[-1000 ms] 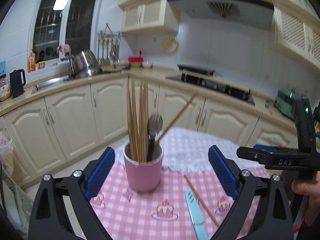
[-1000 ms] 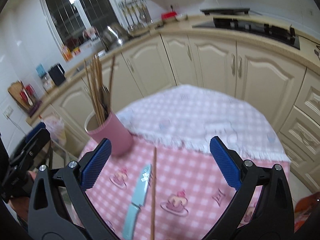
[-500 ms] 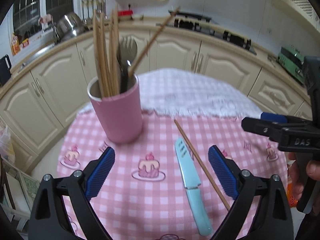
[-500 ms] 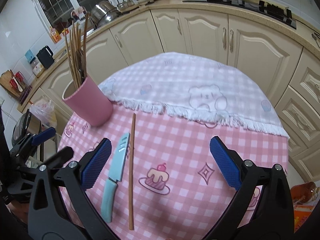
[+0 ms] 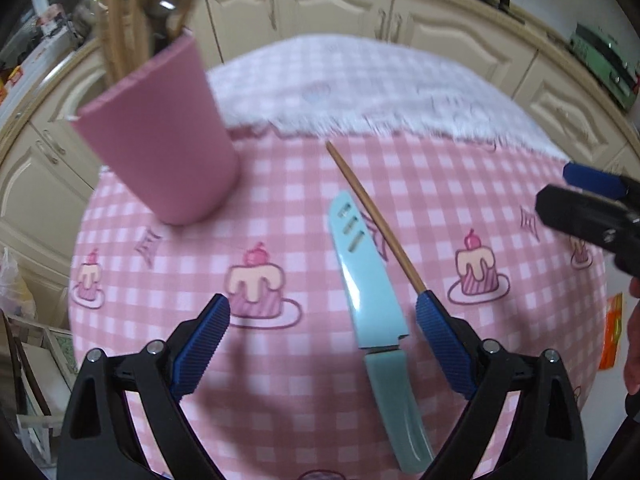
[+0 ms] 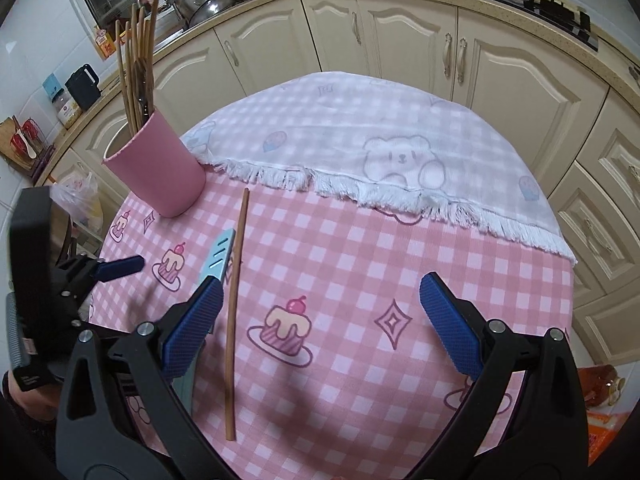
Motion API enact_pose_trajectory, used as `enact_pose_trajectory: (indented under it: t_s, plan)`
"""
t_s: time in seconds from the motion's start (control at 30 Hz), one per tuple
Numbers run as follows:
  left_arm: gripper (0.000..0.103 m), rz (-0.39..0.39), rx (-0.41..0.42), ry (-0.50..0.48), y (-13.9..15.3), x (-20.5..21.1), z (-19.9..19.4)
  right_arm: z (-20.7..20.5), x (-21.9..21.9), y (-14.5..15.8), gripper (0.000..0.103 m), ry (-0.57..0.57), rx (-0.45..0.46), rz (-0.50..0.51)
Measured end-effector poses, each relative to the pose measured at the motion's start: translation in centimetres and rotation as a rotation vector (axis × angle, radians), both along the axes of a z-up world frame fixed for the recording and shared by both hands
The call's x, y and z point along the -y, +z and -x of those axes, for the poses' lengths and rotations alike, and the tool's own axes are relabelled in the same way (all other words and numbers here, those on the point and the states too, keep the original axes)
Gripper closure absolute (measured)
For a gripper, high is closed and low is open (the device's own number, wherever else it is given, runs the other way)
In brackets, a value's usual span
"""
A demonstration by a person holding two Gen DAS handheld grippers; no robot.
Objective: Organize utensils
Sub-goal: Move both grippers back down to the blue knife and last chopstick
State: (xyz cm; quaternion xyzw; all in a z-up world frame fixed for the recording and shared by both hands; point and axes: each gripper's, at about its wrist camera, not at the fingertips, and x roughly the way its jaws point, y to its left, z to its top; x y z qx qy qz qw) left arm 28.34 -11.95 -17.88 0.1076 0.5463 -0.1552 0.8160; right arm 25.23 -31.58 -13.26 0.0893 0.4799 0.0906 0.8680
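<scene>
A single wooden chopstick (image 6: 236, 308) lies loose on the pink checked tabletop (image 6: 360, 264), just beside a light-blue sheathed knife (image 5: 368, 292) that lies almost parallel to it on its left. Both are near the pink cup (image 6: 160, 168), which stands upright at the far left of the cloth and already holds a bundle of chopsticks (image 6: 138, 60) and what looks like a dark-handled utensil.

The step in hand seems to be the approach for a pick-up: these two are the only loose pieces, and both tools hang over them. The left hand-held gripper (image 5: 322, 312) is released, its blue pads spread wide, with the knife between them and the chopstick's near end hidden behind its right pad. The right hand-held gripper (image 6: 320, 292) is likewise released and empty, its left pad over the knife, the chopstick just inside its span.

The next move likely calls for lowering one tool squarely over a single piece and closing across its width. The closeness of knife and chopstick is the main hindrance, since a wide bite could catch both. The two tools also crowd one another here. A white fringed cloth (image 6: 380, 152) covers the far half of the tabletop, well clear of the work.
</scene>
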Motion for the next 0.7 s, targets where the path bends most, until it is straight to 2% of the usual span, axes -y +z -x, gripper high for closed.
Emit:
enact_pose_trajectory:
  t_s: [0.07,0.17,0.2,0.3,0.37,0.5,0.6,0.7]
  plan:
    - [0.013,-0.002,-0.042,-0.007,-0.9,0.6,-0.6,0.0,0.2,-0.2,0.006,-0.003,-0.005,0.001]
    - [0.029,-0.014,-0.065,-0.003,-1.3,1.0,-1.1,0.1,0.4,-0.5,0.006,0.003,-0.018,0.012]
    - [0.031,-0.013,-0.069,-0.004,-1.2,1.0,-1.2,0.1,0.4,-0.7,0.006,0.008,-0.025,0.018]
    - [0.055,-0.024,-0.081,-0.032,-0.8,1.5,-1.5,0.0,0.1,-1.1,0.006,0.027,-0.042,0.034]
    - [0.065,-0.037,-0.093,-0.074,-0.8,1.8,-1.5,0.0,-0.1,-1.4,0.006,0.035,-0.052,0.042]
    - [0.070,-0.030,-0.142,-0.126,-0.6,1.6,-1.9,-0.2,-1.1,-1.8,0.006,0.056,-0.091,0.069]
    - [0.072,-0.016,-0.178,-0.140,-0.4,0.3,-2.1,-0.8,-2.9,-2.4,0.006,0.110,-0.155,0.077]
    - [0.072,-0.028,-0.183,-0.157,-0.5,-0.9,-2.0,-1.5,-4.9,-2.8,0.006,0.145,-0.205,0.082]
